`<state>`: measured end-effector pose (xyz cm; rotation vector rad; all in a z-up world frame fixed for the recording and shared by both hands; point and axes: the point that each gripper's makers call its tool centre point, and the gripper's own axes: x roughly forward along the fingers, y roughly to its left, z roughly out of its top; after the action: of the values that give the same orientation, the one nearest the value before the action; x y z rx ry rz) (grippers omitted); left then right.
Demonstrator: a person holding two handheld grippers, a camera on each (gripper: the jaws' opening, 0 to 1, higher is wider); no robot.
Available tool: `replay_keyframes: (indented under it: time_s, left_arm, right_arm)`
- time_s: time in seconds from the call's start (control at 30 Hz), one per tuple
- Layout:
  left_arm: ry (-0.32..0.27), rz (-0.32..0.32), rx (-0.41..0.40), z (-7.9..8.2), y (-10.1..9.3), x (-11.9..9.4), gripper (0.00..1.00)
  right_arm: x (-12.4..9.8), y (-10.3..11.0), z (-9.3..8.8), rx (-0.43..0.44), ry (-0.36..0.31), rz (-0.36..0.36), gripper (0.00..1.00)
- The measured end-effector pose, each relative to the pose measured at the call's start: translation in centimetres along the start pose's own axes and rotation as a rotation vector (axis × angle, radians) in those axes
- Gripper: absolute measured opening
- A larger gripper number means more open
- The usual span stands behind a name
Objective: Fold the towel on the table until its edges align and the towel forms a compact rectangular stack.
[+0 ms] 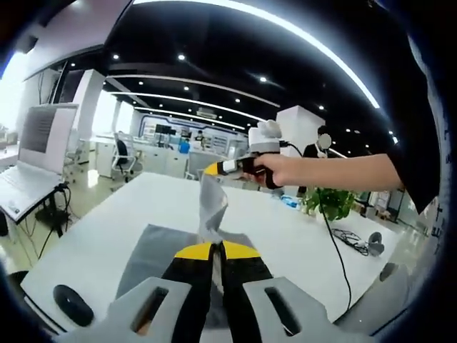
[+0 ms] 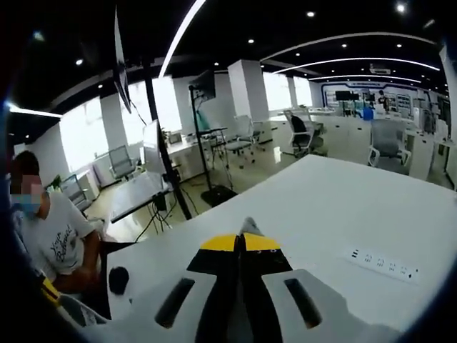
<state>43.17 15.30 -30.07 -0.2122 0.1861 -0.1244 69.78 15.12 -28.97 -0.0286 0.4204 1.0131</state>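
Grey towel point(image 1: 171, 254) hangs stretched between both tools above the white desk point(image 1: 143, 207): left tool point(image 1: 216, 249) clamped on its near corner, right tool point(image 1: 214, 168) pinching the far corner ahead, lifted higher

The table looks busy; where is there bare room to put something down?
Bare table lies beyond the towel toward the far edge, and in the right gripper view between the right gripper and the power strip. It is crowded around the plant and cables, and beside the mouse.
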Motion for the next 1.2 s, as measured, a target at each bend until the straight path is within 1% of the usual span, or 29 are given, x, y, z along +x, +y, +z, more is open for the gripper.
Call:
replay_keyframes:
  time_s: [0.07,0.13,0.17,0.23,0.27,0.3,0.43,0.5,0.53,0.63,0.7,0.73,0.8,0.87,0.97,1.2]
  left_arm:
    - [-0.002,0.02,-0.028,-0.2,0.7,-0.3,0.04]
    - [-0.005,0.035,-0.045,-0.5,1.4,-0.6,0.04]
    - [-0.002,0.043,-0.051,-0.7,1.9,-0.7,0.04]
    - [0.001,0.054,-0.072,-1.0,2.3,-0.8,0.04]
    - [-0.003,0.057,-0.106,-1.1,2.5,-0.9,0.04]
    - [-0.022,0.073,-0.153,-1.2,3.1,-1.1,0.04]
    - [0.012,0.109,-0.154,-2.7,4.6,-1.4,0.04]
    - [0.009,0.113,-0.184,-3.2,5.4,-1.4,0.04]
    - [0.003,0.115,-0.2,-3.2,5.5,-1.4,0.04]
    - [0.014,0.135,-0.196,-3.8,6.3,-1.4,0.04]
    - [0.015,0.151,-0.217,-4.4,7.1,-1.4,0.04]
    - [0.011,0.164,-0.248,-4.9,7.6,-1.3,0.04]
    - [0.018,0.178,-0.249,-5.6,8.1,-1.3,0.04]
    - [0.027,0.188,-0.245,-6.2,8.6,-1.2,0.04]
    - [0.041,0.228,-0.271,-7.7,9.8,-1.1,0.04]
    - [0.048,0.276,-0.284,-9.0,11.6,-0.7,0.04]
  right_arm:
    - [1.0,0.2,-0.3,0.01,0.001,0.014,0.0]
    - [1.5,0.8,-0.7,0.011,0.004,0.02,0.0]
    - [2.4,0.6,-0.8,0.018,0.007,0.024,0.0]
    - [3.2,0.6,-1.0,0.03,0.009,0.026,0.0]
    - [3.4,0.6,-1.2,0.044,0.01,0.025,0.0]
    - [3.9,0.9,-1.4,0.062,0.009,0.027,0.0]
    - [5.4,1.2,-2.3,0.067,0.021,0.033,0.0]
    - [5.9,1.6,-2.9,0.07,0.033,0.038,0.0]
    - [6.7,1.5,-3.2,0.071,0.038,0.04,0.0]
    - [7.5,2.0,-3.8,0.073,0.046,0.04,0.0]
    - [8.0,1.9,-4.1,0.072,0.048,0.029,0.0]
    - [8.6,2.0,-4.4,0.08,0.049,0.025,0.0]
    - [8.8,2.5,-4.9,0.085,0.057,0.028,0.0]
    - [9.5,2.8,-5.5,0.087,0.067,0.035,0.0]
    - [11.2,2.5,-6.7,0.086,0.089,0.038,0.0]
    - [12.5,2.7,-8.0,0.107,0.106,0.035,0.0]
